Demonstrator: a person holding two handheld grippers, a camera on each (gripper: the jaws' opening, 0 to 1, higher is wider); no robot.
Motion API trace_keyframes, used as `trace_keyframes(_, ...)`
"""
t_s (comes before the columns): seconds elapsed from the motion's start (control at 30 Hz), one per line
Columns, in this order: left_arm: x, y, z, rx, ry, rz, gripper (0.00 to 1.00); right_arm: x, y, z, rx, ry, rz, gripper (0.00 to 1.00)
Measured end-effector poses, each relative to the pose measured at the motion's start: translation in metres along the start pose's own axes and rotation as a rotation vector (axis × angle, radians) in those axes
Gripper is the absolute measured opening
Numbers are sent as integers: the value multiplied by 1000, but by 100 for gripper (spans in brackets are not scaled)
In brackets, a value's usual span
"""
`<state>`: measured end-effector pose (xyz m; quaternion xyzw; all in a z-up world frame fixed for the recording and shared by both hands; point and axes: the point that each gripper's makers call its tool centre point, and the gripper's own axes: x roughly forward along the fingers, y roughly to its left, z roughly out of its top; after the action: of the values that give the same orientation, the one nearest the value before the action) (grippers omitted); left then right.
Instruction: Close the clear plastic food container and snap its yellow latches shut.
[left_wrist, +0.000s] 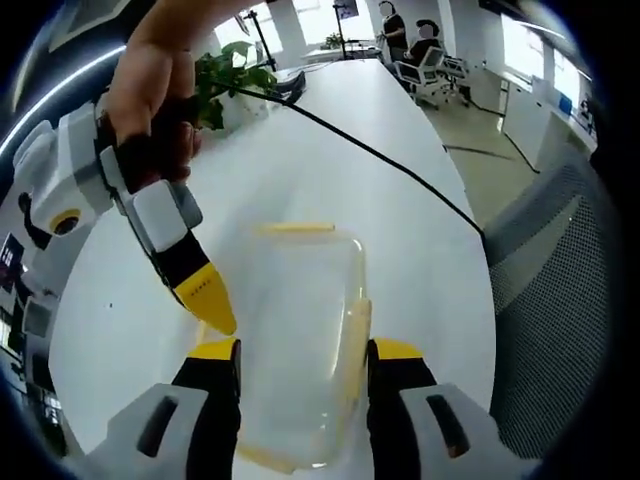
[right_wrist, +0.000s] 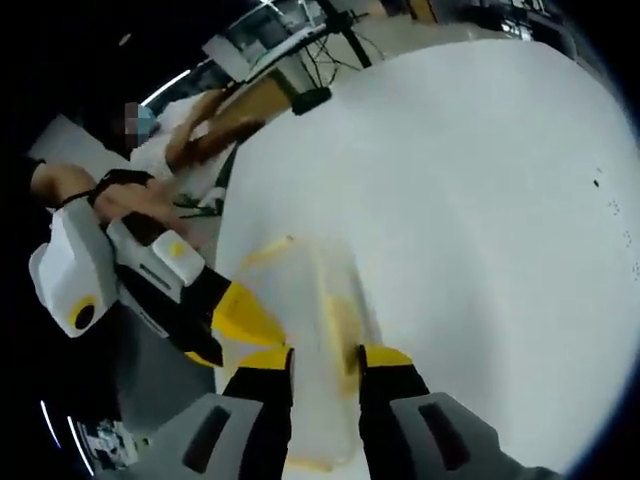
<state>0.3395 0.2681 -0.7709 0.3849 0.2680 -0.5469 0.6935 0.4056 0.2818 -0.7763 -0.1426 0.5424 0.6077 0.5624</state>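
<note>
Clear container (left_wrist: 300, 330), yellow latches (left_wrist: 352, 345); white table (left_wrist: 330, 170); yellow-tipped black tools

long white oval bench (left_wrist: 330, 150) runs away w/ a thin black cable (left_wrist: 380, 160) trailing across its top toward the near right edge. green leafy potted plant (left_wrist: 225, 80) sits on the bench's far left part, near the cable's far end. grey mesh-back chair (left_wrist: 560, 300) just beside bench's right edge. far end: white office chairs (left_wrist: 430, 70) and two seated people (left_wrist: 410, 35), bright windows (left_wrist: 525, 45) at the back. right gripper view: same white bench (right_wrist: 480, 200), black stand base (right_wrist: 310, 100) at its far edge.
</note>
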Motion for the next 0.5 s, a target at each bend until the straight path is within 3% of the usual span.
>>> trace_keyframes(0.2, 0, 0, 0, 2, -12, 3, 47, 2, 2, 0, 8, 66, 5, 22)
trace_keyframes(0.3, 0, 1, 2, 36, -6, -4, 44, 2, 6, -8, 66, 143, 15, 20)
trace_keyframes(0.43, 2, -3, 1, 19, -10, -3, 44, 5, 8, -6, -19, 215, -4, 20)
trace_keyframes(0.5, 1, -3, 1, 25, -17, -7, 45, 6, 10, -3, 0, 226, -15, 22)
